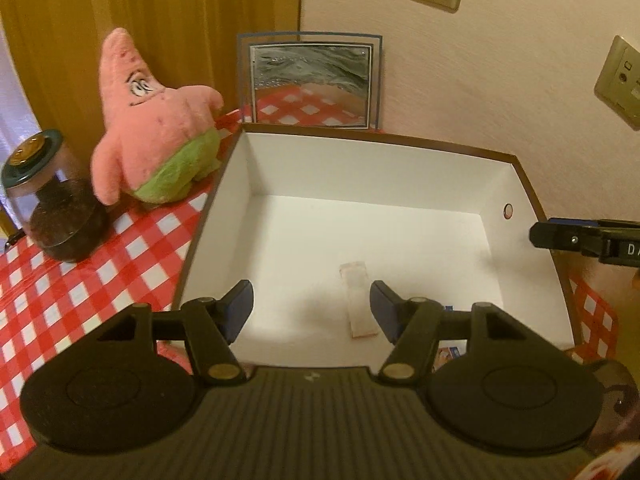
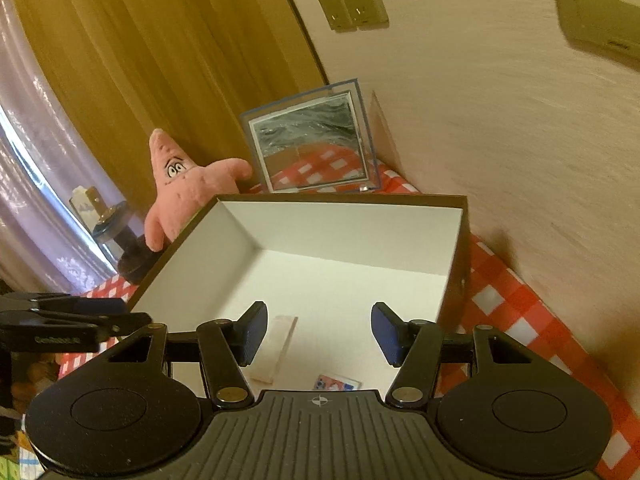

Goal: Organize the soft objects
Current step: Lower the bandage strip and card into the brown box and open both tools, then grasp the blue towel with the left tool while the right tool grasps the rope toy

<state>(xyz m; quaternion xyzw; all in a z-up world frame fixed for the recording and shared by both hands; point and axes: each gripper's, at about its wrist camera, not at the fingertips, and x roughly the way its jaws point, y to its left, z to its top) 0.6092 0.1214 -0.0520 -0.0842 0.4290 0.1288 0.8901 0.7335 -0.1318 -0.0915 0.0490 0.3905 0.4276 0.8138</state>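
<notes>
- Left gripper [image 1: 311, 307] hangs over the box [image 1: 224, 184] near edge, jaws apart, holding nothing.
- Right gripper [image 2: 319, 333] likewise, jaws spread.
- Plush [image 1: 156, 128] stands just outside the box's left wall.

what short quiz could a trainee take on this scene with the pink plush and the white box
1. True or false: the pink star-shaped plush toy already lies inside the white-lined cardboard box.
2. Which sits nearest the plush? A. the dark round jar with a gold-topped lid B. the wall sockets C. the small pale packet on the box floor
3. Fill in: both the left gripper and the right gripper hover over the box with jaws ____.

Key: 1 false, it stands on the red and white checked tablecloth left of the box, as the left wrist view shows it; 2 A; 3 open
</notes>
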